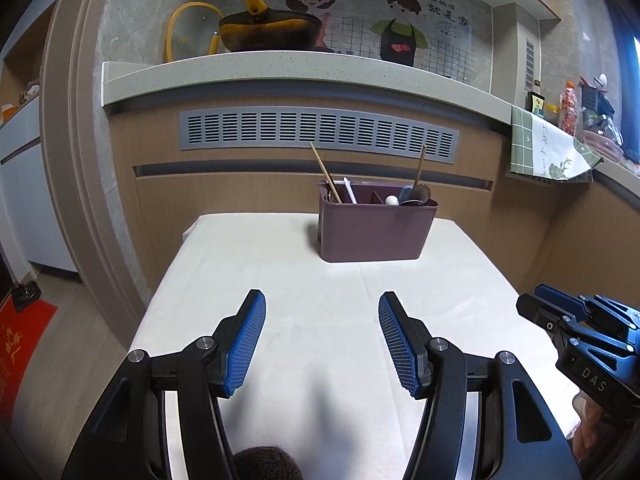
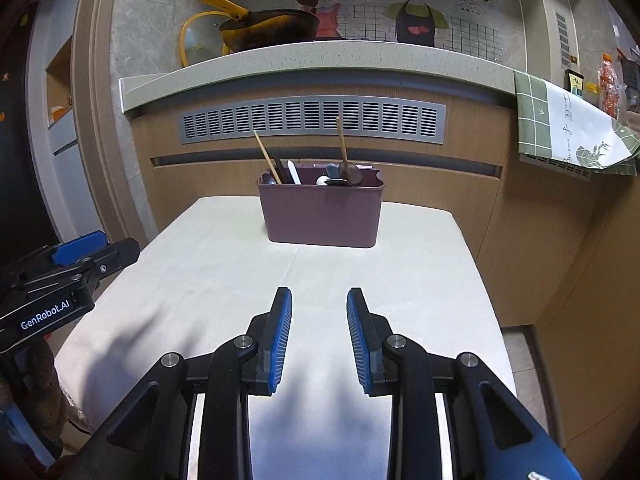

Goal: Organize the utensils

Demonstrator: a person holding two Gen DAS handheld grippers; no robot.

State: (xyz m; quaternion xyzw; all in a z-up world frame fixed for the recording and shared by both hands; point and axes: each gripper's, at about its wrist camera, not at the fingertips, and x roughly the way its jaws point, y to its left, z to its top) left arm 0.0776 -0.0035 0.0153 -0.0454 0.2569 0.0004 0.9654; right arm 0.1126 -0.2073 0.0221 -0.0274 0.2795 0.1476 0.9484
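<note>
while both grippers hover empty, left gripper point(image 1: 322, 340) wide, right gripper point(image 2: 319, 338) narrower, utensil caddy point(image 2: 322, 216) well ahead, contents indistinct

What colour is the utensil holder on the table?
Dusky mauve-purple utensil holder, clearest in the right wrist view.

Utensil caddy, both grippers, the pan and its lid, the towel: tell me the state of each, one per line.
Caddy: upright on the table, utensils standing in its compartments.
Left gripper: open, empty.
Right gripper: open, empty, narrower gap.
Pan: on the counter, uncovered.
Lid: off the pan, propped upright.
Towel: draped over the counter edge.
</note>
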